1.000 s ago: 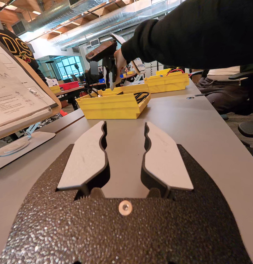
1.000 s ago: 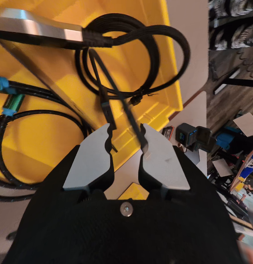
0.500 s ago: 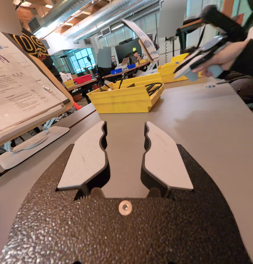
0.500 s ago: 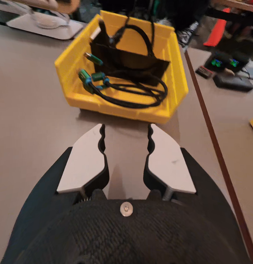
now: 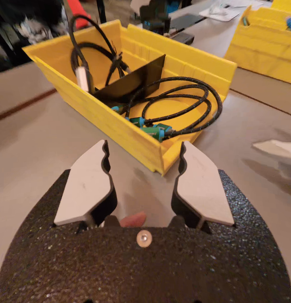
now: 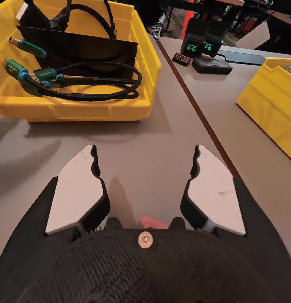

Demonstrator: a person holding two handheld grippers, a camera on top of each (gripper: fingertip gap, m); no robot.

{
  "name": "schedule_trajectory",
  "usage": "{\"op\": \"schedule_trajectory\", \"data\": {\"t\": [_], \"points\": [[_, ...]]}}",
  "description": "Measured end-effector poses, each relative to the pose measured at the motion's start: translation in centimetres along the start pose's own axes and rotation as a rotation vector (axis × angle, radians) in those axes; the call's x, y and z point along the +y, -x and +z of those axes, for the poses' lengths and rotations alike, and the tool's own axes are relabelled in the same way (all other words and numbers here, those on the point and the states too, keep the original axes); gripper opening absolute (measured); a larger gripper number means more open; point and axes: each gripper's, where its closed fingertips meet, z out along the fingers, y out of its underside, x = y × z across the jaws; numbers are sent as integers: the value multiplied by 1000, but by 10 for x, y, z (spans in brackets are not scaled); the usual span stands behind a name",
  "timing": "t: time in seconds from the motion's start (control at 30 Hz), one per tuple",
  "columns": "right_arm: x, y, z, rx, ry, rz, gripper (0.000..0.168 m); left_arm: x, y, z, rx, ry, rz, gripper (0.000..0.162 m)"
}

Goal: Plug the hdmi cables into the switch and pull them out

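A yellow bin [image 5: 112, 124] [image 6: 72, 111] stands on the grey table, split by a black divider [image 5: 134, 80] [image 6: 79, 47]. Its near compartment holds coiled braided HDMI cables [image 5: 199, 105] [image 6: 98, 82] with green plugs [image 5: 151, 133] [image 6: 43, 73]. The far compartment holds a silver switch [image 5: 83, 78] [image 6: 21, 13] on end, with a black cable attached. My left gripper [image 5: 144, 144] is open and empty, just short of the bin's near corner. My right gripper [image 6: 144, 147] is wide open and empty over bare table, in front of the bin.
A second yellow bin [image 6: 272, 101] [image 5: 264, 45] stands to the right, past a dark table seam [image 6: 199, 114]. Black chargers with green lights [image 6: 199, 44] and a flat black box [image 6: 212, 65] sit behind. A blurred pale shape [image 5: 279, 149] lies right of the bin.
My left gripper swung from a level view along the table to a close downward view of the bin and opened wider. My right gripper moved nearer the bin and opened wider.
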Motion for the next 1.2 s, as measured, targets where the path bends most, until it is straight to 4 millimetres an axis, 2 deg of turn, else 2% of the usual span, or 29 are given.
{"op": "schedule_trajectory", "data": {"t": [0.07, 0.17, 0.2, 0.27, 0.37, 0.43, 0.53, 0.67, 0.73, 0.83, 0.93, 0.97, 1.03, 1.1, 1.17, 1.2], "points": [[1, -10, -2, 32, -2, -3, 109, -5, -3, 23, -8, 16, -73, 79], [8, -19, -1, 48, 20, -6, 108, -7, 17, 43, -178, 49, -6, 70], [10, -18, -1, 34, 27, -4, 108, -10, 21, 43, -211, 36, 7, 68], [9, -14, -3, -9, 23, -4, 108, -11, 34, 39, -294, 31, 46, 54], [0, -18, -12, -11, -11, 6, 108, -8, 71, 22, -390, 11, 55, 25], [-6, -21, -19, -10, -40, 21, 108, -1, 100, 1, -398, 12, 56, 8], [-22, -14, -32, -93, -102, 67, 110, 20, 124, -42, -312, 16, 91, 6], [-67, 12, -71, -277, -291, 134, 107, 59, 143, -121, -299, 20, 91, 5], [-85, 35, -87, -363, -353, 136, 101, 80, 150, -163, -314, 26, 87, 6], [-103, 94, -108, -525, -349, 137, 92, 108, 159, -221, -346, 18, 48, 5], [-144, 177, -135, -723, -410, 182, 74, 132, 166, -269, -389, 15, 24, 6], [-163, 211, -142, -791, -429, 171, 75, 138, 168, -282, -405, 10, 19, 6], [-196, 289, -148, -946, -400, 83, 79, 147, 171, -302, -432, -6, 5, 6], [-215, 376, -143, -1107, -268, -22, 86, 153, 173, -314, -456, -23, -6, 6], [-229, 457, -137, -1238, -106, -27, 93, 157, 174, -321, -481, -30, -7, 6], [-235, 492, -130, -1274, -36, -16, 91, 157, 174, -323, -491, -38, -7, 6]]}}
